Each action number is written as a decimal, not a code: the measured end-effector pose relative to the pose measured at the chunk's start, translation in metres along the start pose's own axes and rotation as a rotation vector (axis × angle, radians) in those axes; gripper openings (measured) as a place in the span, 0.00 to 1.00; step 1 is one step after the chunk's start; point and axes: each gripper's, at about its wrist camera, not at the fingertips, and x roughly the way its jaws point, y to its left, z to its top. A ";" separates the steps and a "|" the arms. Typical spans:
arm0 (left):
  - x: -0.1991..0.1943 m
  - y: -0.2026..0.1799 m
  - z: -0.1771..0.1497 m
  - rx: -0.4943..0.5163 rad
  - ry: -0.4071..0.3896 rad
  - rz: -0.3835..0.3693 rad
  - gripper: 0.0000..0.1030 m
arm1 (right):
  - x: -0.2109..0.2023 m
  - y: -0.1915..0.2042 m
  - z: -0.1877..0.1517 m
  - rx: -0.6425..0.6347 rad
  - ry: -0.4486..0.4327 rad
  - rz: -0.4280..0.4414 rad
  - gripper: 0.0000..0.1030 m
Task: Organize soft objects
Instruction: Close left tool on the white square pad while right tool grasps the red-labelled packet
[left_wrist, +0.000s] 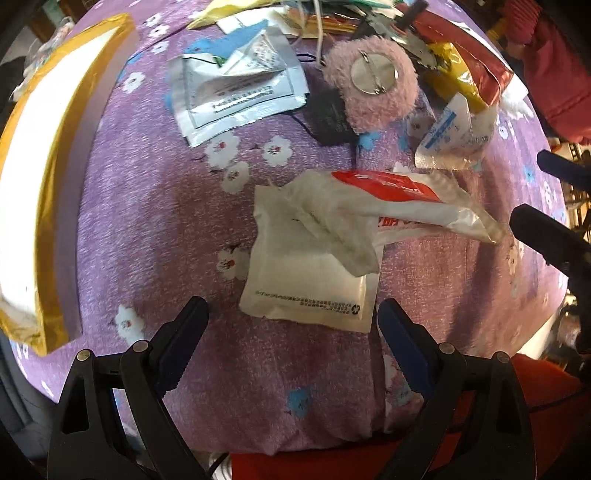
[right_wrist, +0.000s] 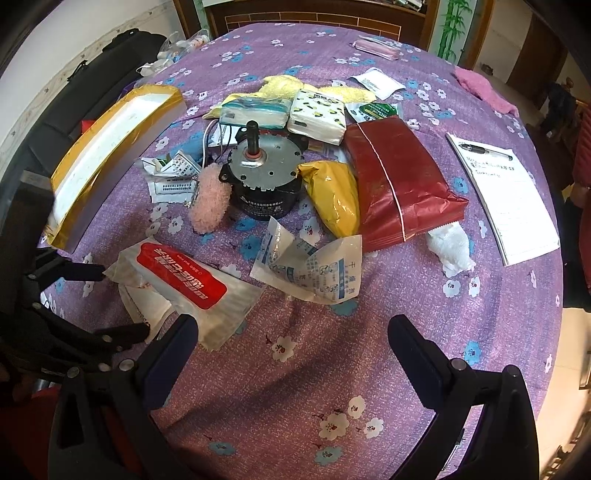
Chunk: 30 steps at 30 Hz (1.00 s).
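- The left gripper (left_wrist: 293, 325) is hovering with its jaws spread wide and gripping nothing, just short of the flat sachet (left_wrist: 310, 273) lying on the cloth (left_wrist: 155, 229).
- The wipes pack (right_wrist: 177, 275), white with a red label, is lying partly over that sachet, in front of the motor (right_wrist: 264, 173).
- The right gripper (right_wrist: 293, 334) is also hanging with its jaws spread and gripping nothing, its left finger just beside the wipes pack's near edge.
- The pink puff (right_wrist: 210, 201) is leaning against the motor's left side.
- The yellow bag (right_wrist: 332, 197) and red bag (right_wrist: 399, 181) are lying to the motor's right.
- Two tissue packs (right_wrist: 288, 112) are sitting behind the motor.
- The box (right_wrist: 110, 147), gold-edged, is lying well left of the motor.
- The torn packet (right_wrist: 310, 269) is lying in front of the motor, right of the wipes pack.
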 end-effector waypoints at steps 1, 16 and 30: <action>0.004 -0.005 0.005 0.012 -0.007 0.001 0.82 | 0.000 0.000 0.000 -0.001 0.001 0.000 0.99; -0.008 0.023 0.017 -0.008 -0.068 -0.054 0.36 | 0.001 0.032 0.010 -0.135 0.036 0.128 0.94; -0.020 0.068 0.002 -0.086 -0.063 -0.129 0.30 | 0.048 0.093 0.031 -0.442 0.185 0.143 0.43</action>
